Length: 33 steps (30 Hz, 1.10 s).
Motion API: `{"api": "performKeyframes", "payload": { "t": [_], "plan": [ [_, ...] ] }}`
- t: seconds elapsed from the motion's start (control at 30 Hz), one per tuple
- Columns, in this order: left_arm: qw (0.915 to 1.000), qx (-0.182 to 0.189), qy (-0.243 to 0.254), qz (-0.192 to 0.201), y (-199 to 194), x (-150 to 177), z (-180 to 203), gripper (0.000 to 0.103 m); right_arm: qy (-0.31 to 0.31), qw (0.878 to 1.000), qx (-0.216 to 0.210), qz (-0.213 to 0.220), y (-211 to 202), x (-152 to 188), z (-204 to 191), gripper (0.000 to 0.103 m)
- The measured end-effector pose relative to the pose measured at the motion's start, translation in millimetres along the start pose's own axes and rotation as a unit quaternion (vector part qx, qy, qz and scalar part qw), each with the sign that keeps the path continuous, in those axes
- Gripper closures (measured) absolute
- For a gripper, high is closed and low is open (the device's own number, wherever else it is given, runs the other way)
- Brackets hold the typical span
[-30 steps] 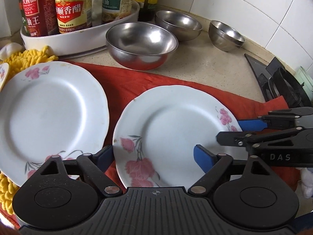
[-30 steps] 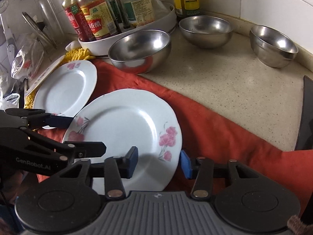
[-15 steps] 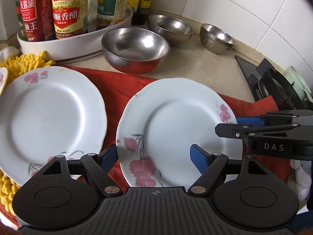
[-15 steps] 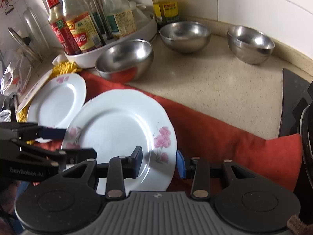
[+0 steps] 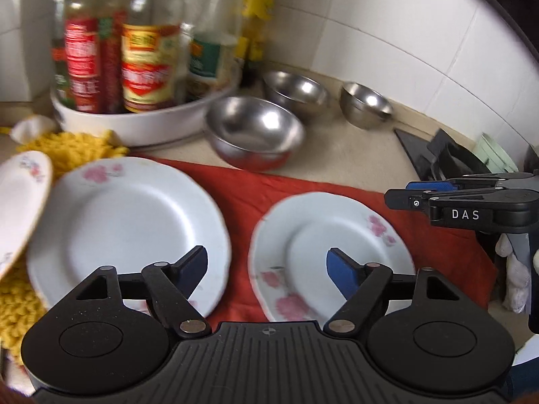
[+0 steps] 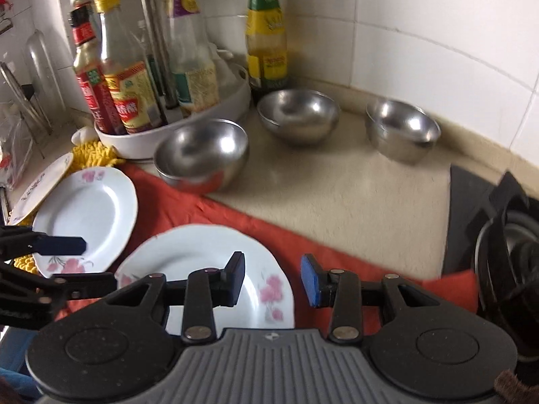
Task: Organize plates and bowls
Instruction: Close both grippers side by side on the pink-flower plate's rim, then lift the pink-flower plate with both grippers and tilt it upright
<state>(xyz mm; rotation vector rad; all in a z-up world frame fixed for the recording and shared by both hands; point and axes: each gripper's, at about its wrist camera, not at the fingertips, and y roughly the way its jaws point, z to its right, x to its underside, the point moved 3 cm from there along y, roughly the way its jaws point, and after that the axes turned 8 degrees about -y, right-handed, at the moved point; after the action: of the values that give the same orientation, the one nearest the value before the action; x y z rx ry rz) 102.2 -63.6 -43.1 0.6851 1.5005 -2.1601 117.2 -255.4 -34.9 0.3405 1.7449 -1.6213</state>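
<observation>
Both grippers have lifted away from the near plate [image 6: 202, 259]; left gripper [image 5: 267, 269] and right gripper [image 6: 272, 277] gape wide, empty. Regrasping its thin rim carelessly could skid it off the cloth [image 6: 337, 252].

Both my views are evenly lit by soft daylight, with weak shadows. Ahead of the left claw [image 5: 266, 264], the bottles [image 5: 141, 64] smear with motion blur. Beyond the right claw [image 6: 272, 278], steel bowls [image 6: 202, 155] carry pale glare. Fisheye bends the tile lines, and the corners go black.
</observation>
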Motion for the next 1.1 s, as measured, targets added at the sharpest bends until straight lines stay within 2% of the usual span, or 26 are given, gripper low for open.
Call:
{"api": "performKeyframes", "payload": {
  "t": [0.33, 0.7, 0.93, 1.1],
  "plan": [
    [0.9966, -0.067, -0.036, 0.032, -22, 0, -35, 0.020, -0.036, 0.998, -0.045, -0.004, 15, -13, -48, 0.068],
    [0.9884, -0.120, -0.085, 0.038, -33, 1, -74, 0.016, -0.079, 0.993, -0.088, 0.013, 34, -38, -91, 0.066],
    [0.9810, -0.147, -0.121, 0.037, -36, 3, -105, 0.015, -0.109, 0.987, -0.113, 0.003, 60, -58, -117, 0.065],
    [0.9787, -0.149, -0.138, 0.029, -31, 5, -118, 0.015, -0.119, 0.985, -0.122, -0.014, 78, -66, -130, 0.065]
  ]
}}
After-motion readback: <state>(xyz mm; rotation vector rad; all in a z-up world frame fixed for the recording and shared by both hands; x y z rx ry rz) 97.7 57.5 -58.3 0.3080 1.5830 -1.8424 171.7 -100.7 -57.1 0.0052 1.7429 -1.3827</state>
